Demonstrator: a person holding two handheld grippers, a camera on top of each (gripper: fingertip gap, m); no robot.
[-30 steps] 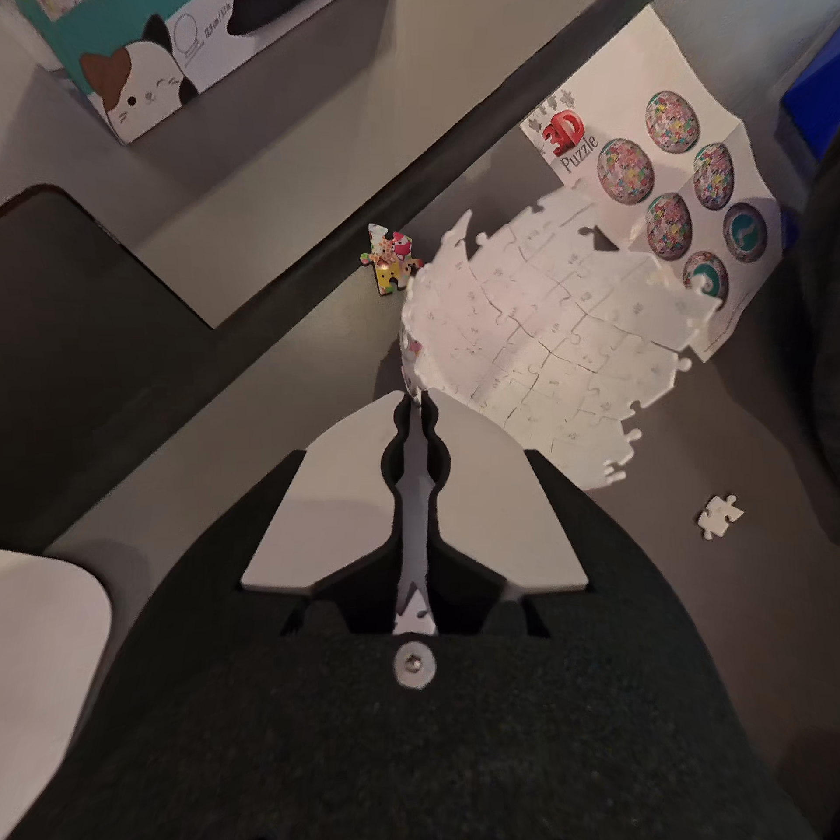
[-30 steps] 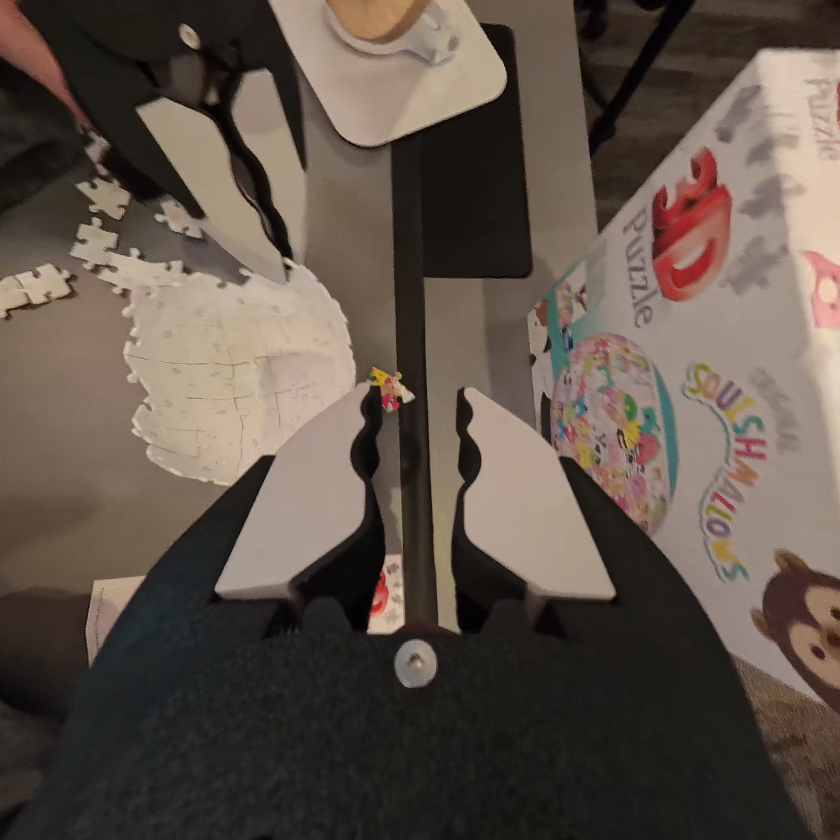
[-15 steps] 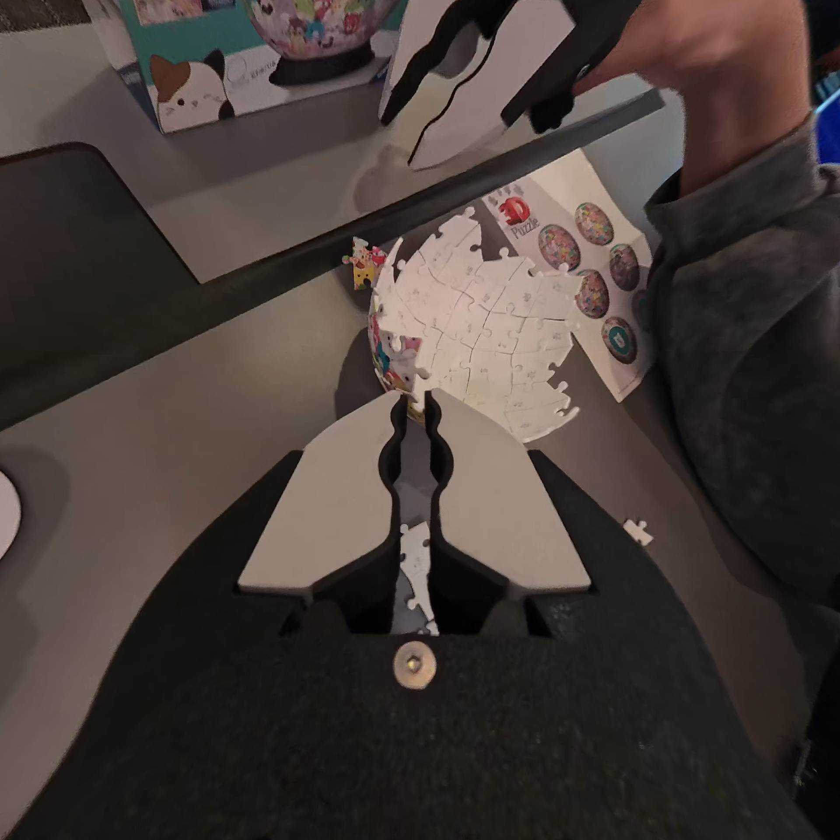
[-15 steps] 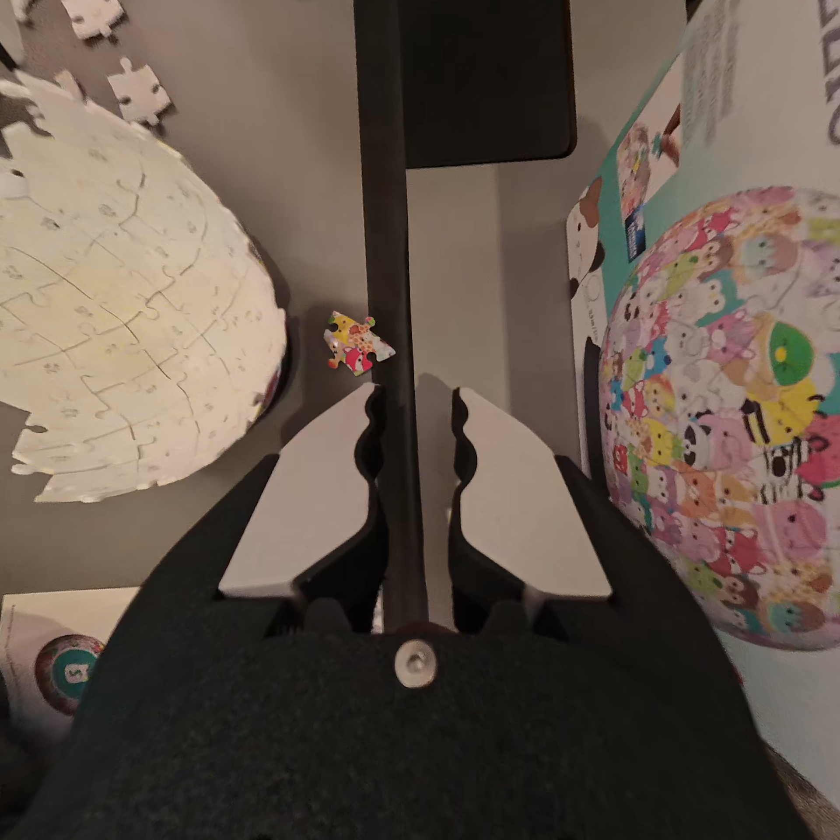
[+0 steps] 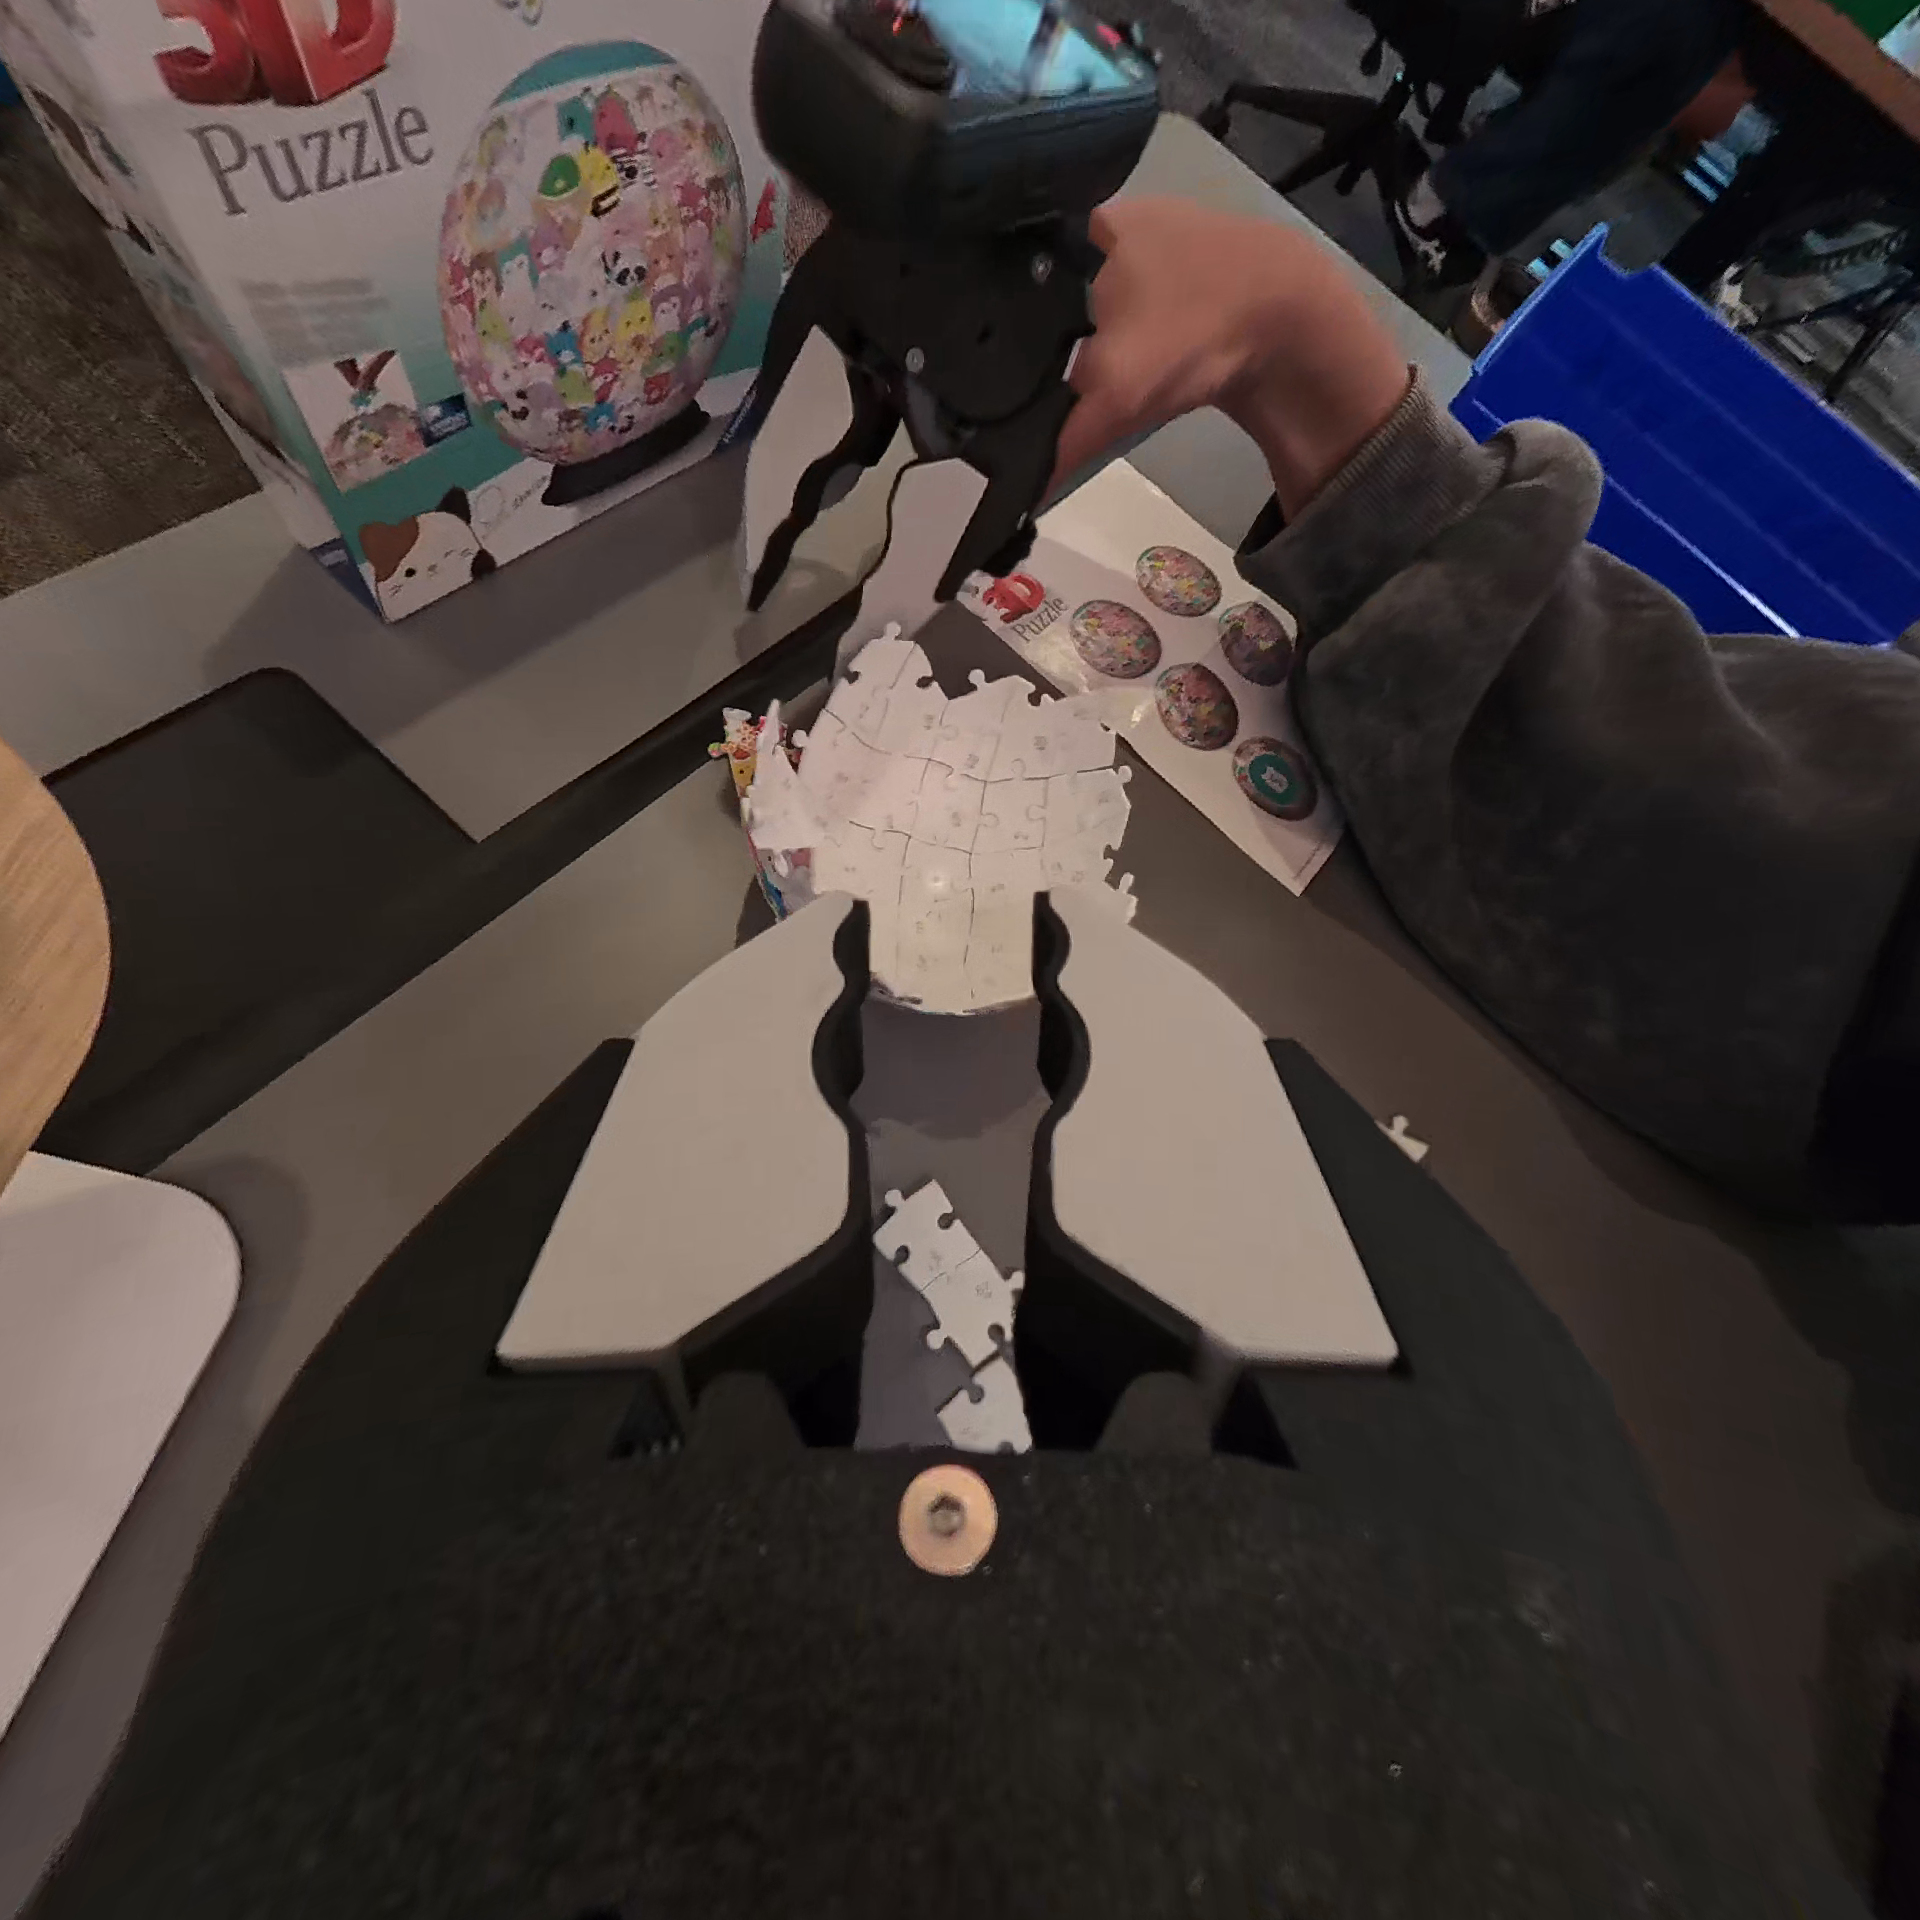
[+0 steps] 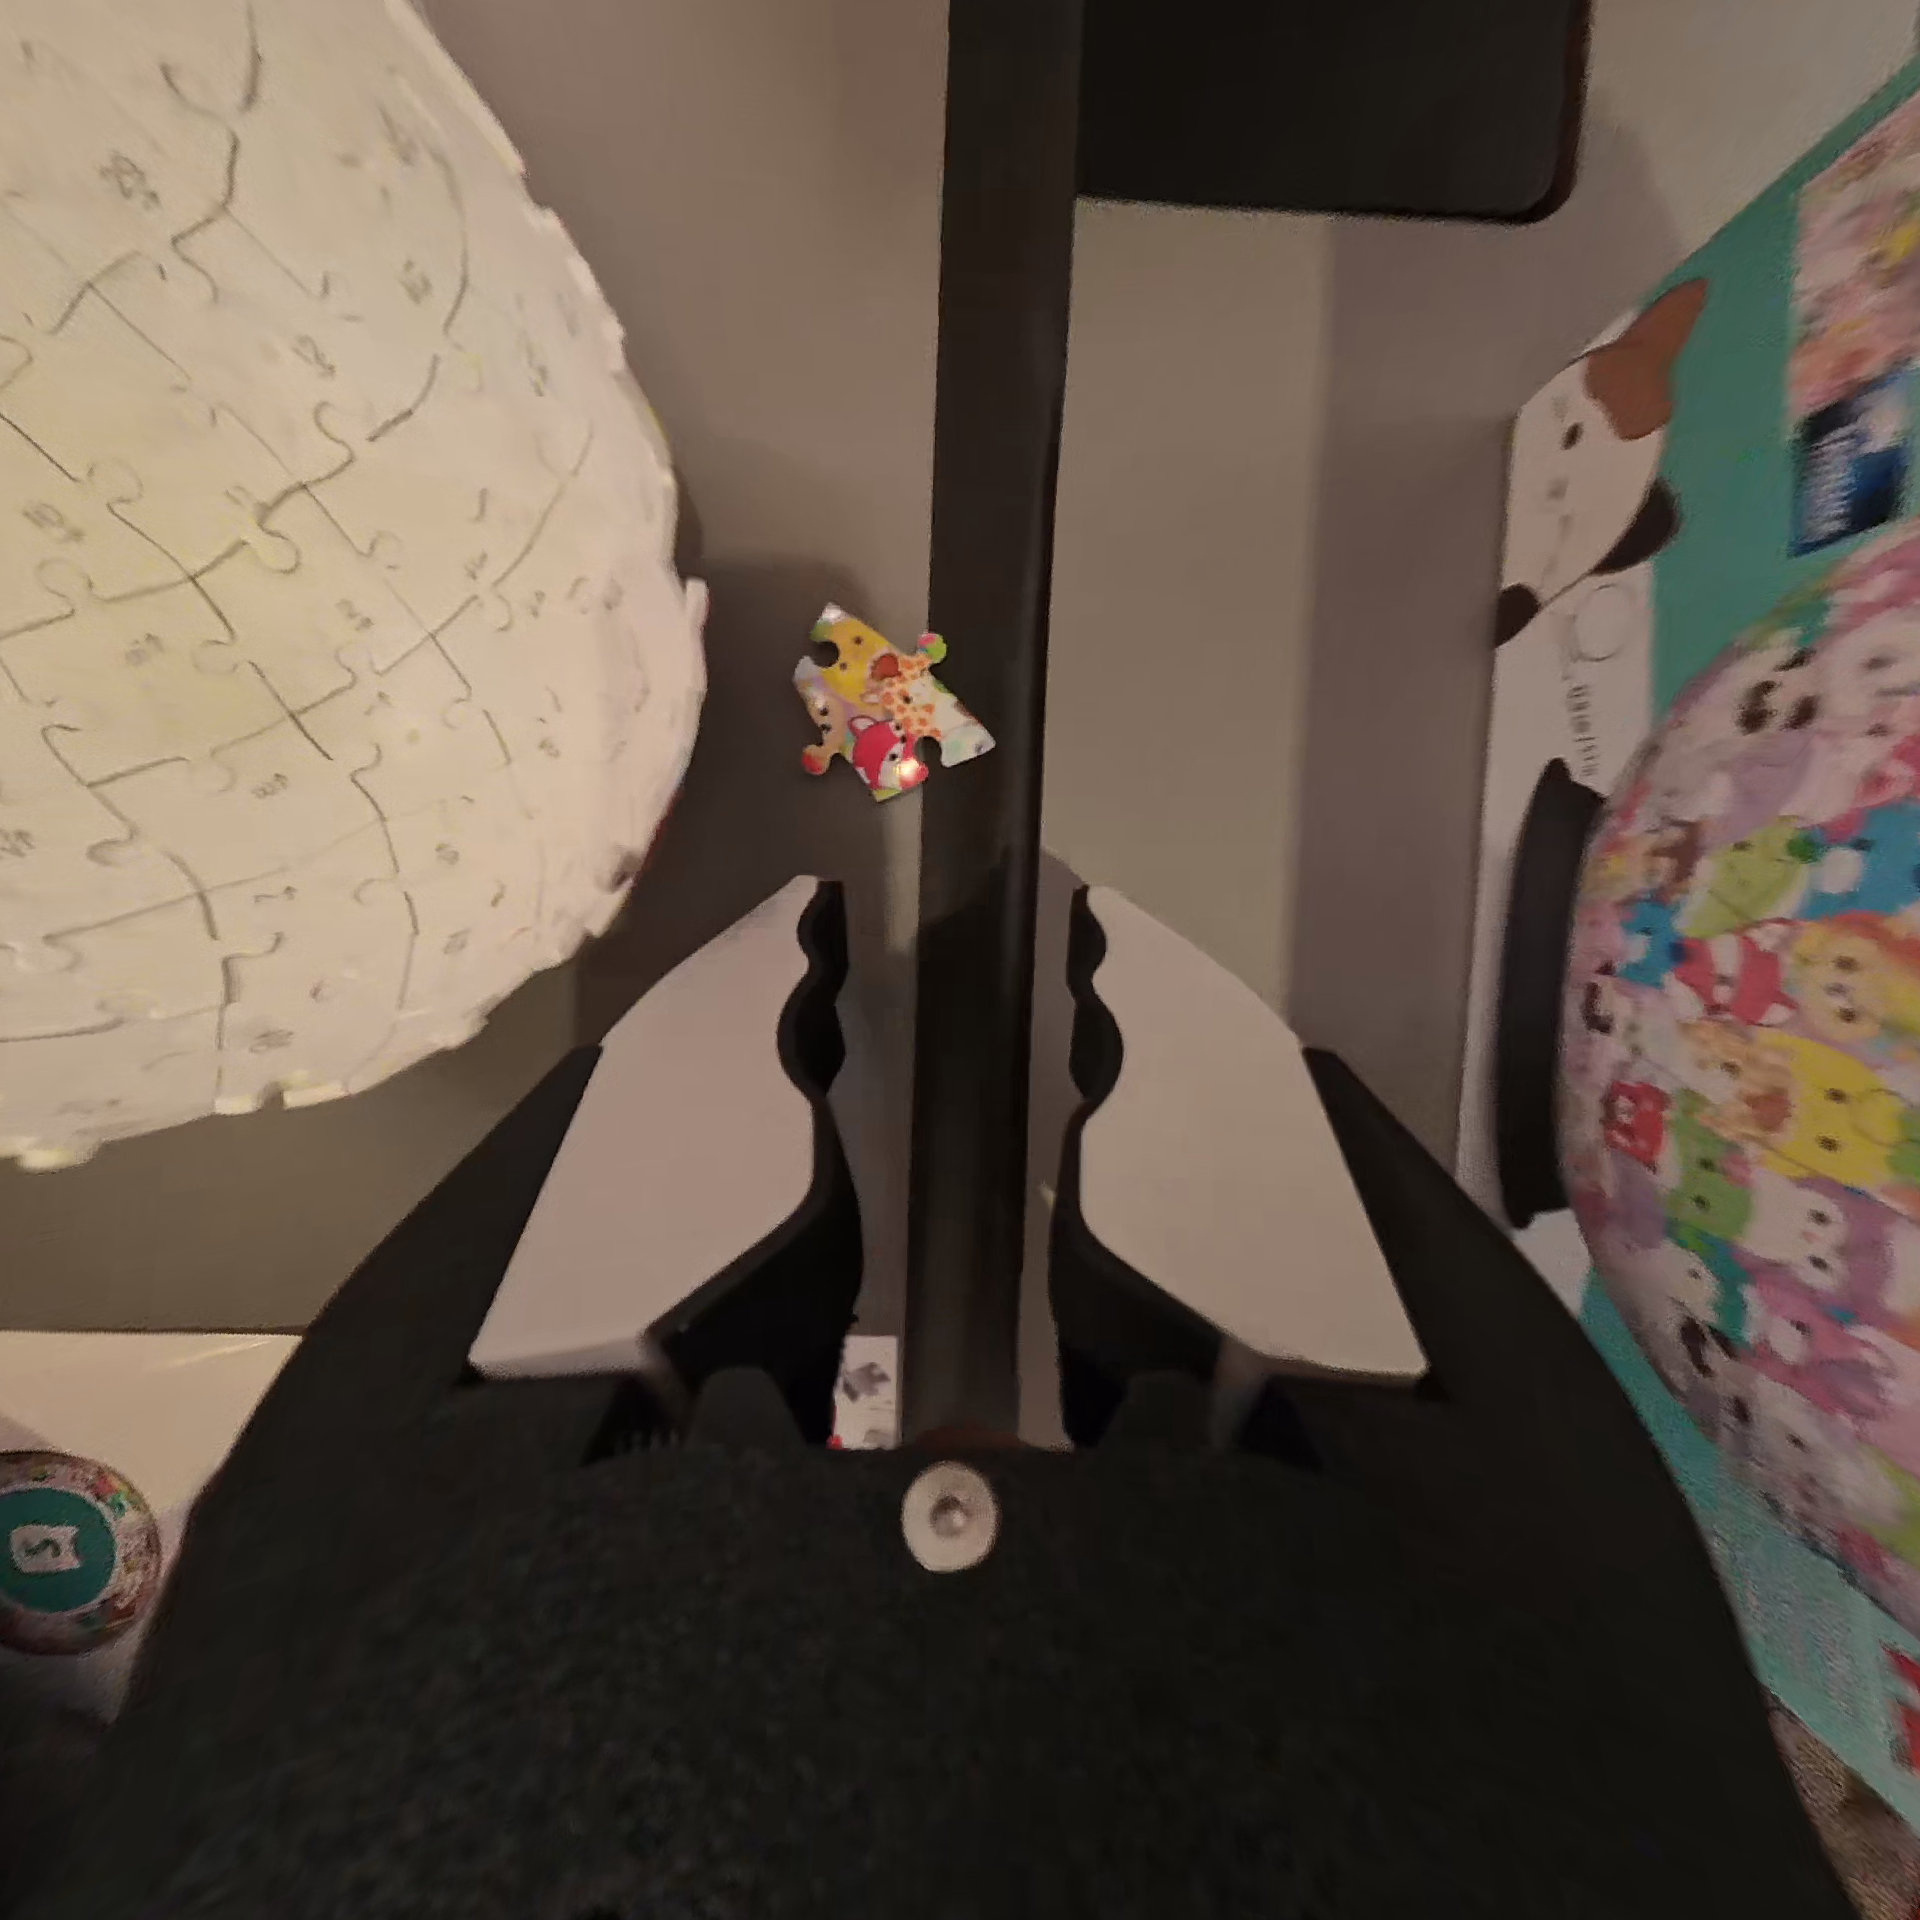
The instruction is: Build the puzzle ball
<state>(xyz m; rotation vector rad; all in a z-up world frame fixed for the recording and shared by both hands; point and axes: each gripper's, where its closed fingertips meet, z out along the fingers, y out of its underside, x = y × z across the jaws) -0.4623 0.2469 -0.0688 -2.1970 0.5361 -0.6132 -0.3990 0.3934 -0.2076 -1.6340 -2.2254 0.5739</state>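
The partly built puzzle ball [image 5: 956,790] is a white shell that rests open side up on the grey table; it also fills the left of the right wrist view [image 6: 260,571]. My left gripper [image 5: 945,914] is open and empty, hovering just short of the shell's near rim, which shows through the gap between the fingers. A loose coloured puzzle piece [image 6: 888,707] lies beside the shell, against a black strip [image 6: 992,520]; it also shows in the left wrist view [image 5: 740,748]. My right gripper [image 6: 956,894] is open and empty, pointing down just short of that piece; it also shows in the left wrist view [image 5: 857,592].
The puzzle box [image 5: 468,291] stands at the back left and also shows in the right wrist view [image 6: 1714,935]. An instruction sheet [image 5: 1174,665] lies right of the shell. A strip of joined white pieces [image 5: 951,1278] lies under my left gripper. A person's sleeve [image 5: 1610,831] and a blue bin [image 5: 1683,436] are at the right. The grippers' ends are close to 20 cm from one another. My left tips are about 20 cm from the loose coloured puzzle piece [image 6: 888,707], my right tips only 4 cm.
My left gripper was shut on the shell's rim, then opened and drew back from it. My right gripper moved closer to the coloured piece and opened wider.
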